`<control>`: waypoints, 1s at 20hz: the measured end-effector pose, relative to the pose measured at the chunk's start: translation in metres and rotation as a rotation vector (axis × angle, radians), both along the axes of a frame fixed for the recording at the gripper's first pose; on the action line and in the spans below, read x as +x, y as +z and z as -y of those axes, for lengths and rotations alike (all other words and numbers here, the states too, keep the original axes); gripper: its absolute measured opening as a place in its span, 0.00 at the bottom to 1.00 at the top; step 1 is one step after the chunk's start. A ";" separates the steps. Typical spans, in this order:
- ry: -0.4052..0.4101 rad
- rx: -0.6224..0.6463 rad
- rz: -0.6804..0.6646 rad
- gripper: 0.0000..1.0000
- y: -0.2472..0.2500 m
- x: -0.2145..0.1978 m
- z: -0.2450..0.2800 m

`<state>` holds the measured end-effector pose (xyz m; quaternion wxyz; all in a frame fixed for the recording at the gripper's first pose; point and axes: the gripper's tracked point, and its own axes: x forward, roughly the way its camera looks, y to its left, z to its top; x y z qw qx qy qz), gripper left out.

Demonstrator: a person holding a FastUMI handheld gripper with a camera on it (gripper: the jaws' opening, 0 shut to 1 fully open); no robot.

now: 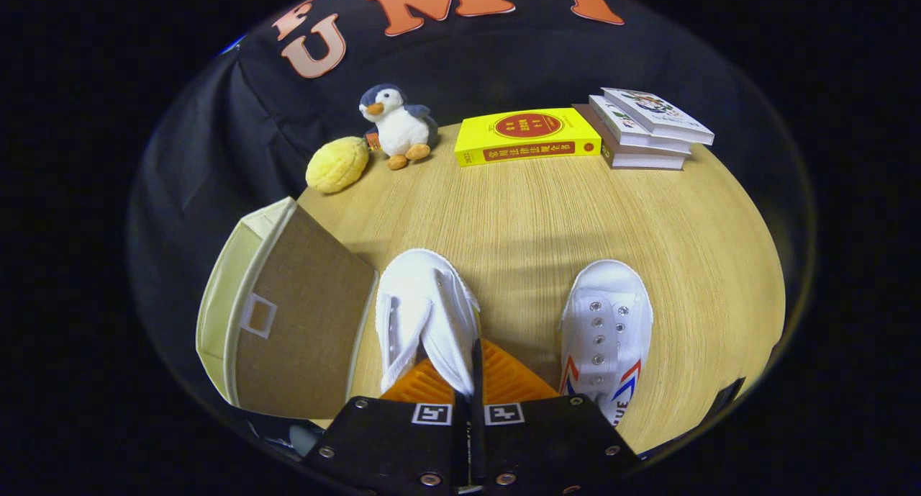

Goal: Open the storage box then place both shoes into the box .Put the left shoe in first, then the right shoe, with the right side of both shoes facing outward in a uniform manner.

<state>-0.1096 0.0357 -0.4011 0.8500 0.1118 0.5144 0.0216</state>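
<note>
Surface: your pale wood-grain round bench (532,215) stands against a black cloth wall.
Tongs: your tongs (471,381) are pressed together, pinching the side wall of the white canvas left shoe (424,316), which is tipped on its side.
Right shoe: the white canvas right shoe with red and blue stripes (604,330) sits upright on the bench, apart from the tongs on their right.
Box: the beige fabric storage box with a brown lid (288,316) lies just left of the pinched shoe, lid closed.
Far edge: a yellow lemon plush (337,165), a penguin plush (397,125), a yellow book (527,136) and a stack of white books (647,129).
</note>
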 end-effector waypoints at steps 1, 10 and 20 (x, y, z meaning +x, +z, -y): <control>-0.011 0.015 0.006 0.02 0.012 0.004 -0.003; -0.006 0.095 0.049 0.02 0.103 0.028 -0.058; 0.045 0.204 -0.036 0.02 0.105 0.034 -0.189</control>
